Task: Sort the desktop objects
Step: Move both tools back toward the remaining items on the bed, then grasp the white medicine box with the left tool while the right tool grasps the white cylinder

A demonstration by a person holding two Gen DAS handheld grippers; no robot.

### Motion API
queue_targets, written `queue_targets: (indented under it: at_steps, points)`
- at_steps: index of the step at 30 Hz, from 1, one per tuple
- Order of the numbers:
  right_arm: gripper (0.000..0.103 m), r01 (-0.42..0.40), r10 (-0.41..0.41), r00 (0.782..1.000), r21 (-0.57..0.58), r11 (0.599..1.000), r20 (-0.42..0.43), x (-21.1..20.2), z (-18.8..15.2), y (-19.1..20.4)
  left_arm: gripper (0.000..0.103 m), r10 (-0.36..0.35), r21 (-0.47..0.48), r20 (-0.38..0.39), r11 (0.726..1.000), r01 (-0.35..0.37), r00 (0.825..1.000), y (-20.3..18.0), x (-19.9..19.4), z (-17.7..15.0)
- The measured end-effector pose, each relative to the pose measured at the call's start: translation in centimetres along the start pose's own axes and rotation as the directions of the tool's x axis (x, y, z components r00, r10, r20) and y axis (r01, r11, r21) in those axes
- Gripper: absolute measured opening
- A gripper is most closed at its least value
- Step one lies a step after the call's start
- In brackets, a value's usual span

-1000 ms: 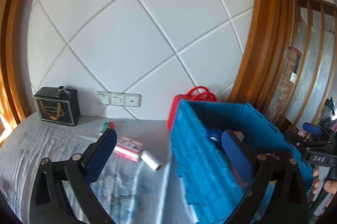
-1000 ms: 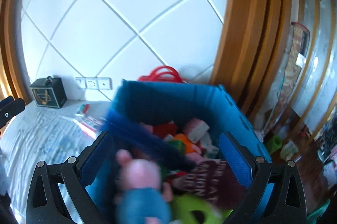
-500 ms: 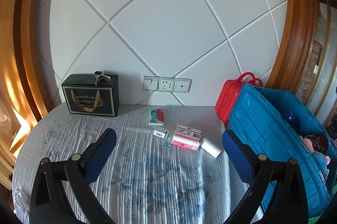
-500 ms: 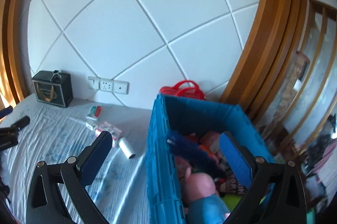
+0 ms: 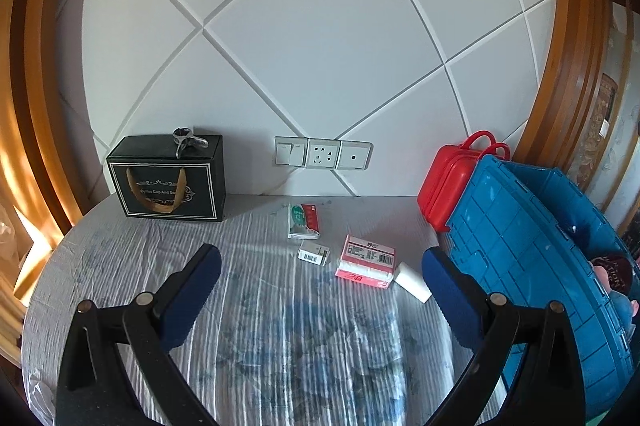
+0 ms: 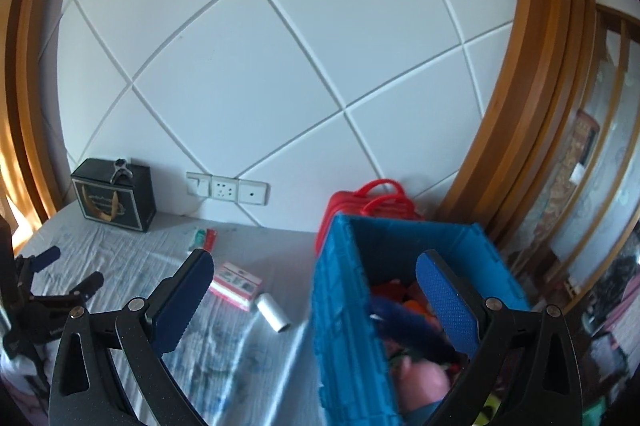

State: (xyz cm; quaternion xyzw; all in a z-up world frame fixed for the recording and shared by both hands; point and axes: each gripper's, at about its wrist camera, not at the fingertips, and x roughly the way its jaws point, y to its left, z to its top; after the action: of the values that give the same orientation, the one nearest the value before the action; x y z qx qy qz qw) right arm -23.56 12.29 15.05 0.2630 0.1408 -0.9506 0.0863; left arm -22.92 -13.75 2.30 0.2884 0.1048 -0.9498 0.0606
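your left gripper [image 5: 320,290] hangs over the wrinkled table cover [image 5: 260,326] with its jaws spread wide and nothing between them. your right gripper [image 6: 316,290] is just as wide open and empty, held at the near corner of the blue crate [image 6: 344,306], one finger out over the cover and the other above the crate's inside.

the loose things lie together toward the back of the table: a green and red packet [image 5: 303,220] nearest the wall, a small white barcode box [image 5: 314,252] just in front of it, a pink and white pack [image 5: 366,262] beside that, and a white roll [image 5: 412,282] just beside the pack, close to the crate. the crate holds a jumble of toys [image 6: 416,378], too blurred to name one by one. a red case [image 5: 448,181] stands against the wall, touching the crate's far side. a black gift box [image 5: 166,181] sits at the far left with a metal clip [image 5: 187,139] on top. wall sockets [image 5: 322,153] are set in the wall between them.
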Motion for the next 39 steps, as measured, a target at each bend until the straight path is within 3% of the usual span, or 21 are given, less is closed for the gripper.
queue_targets:
  at_steps: [8,17,22,28,34,36,39]
  points:
    - [0.103,-0.122,0.132,0.986,0.093,0.988,-0.101,9.9,-2.6,2.5,0.102,0.075,0.035,-0.082,0.997,-0.072,0.994,2.1,7.7,-0.6]
    - [0.103,-0.207,0.236,0.951,0.157,0.966,-0.199,24.2,-7.4,6.8,0.102,0.137,0.046,-0.244,0.991,-0.129,0.960,4.8,21.2,-4.1]
    - [0.103,-0.206,0.256,0.933,0.210,0.956,-0.252,31.5,-11.6,8.2,0.102,0.164,0.080,-0.296,0.986,-0.147,0.941,5.0,28.8,-6.1]
    - [0.103,-0.145,0.230,0.924,0.275,0.950,-0.307,37.7,-18.0,7.8,0.102,0.159,0.163,-0.292,0.980,-0.115,0.943,3.0,36.2,-7.8]
    - [0.103,-0.108,0.217,0.923,0.328,0.938,-0.317,40.3,-22.3,6.9,0.102,0.119,0.232,-0.280,0.971,-0.053,0.953,0.5,40.7,-8.7]
    - [0.103,-0.081,0.192,0.925,0.324,0.943,-0.328,40.8,-23.1,6.5,0.102,0.146,0.263,-0.283,0.962,-0.070,0.948,-0.2,42.1,-8.8]
    - [0.103,-0.067,0.187,0.917,0.327,0.943,-0.353,41.8,-24.0,5.9,0.102,0.127,0.231,-0.315,0.971,-0.053,0.941,0.1,43.8,-8.8]
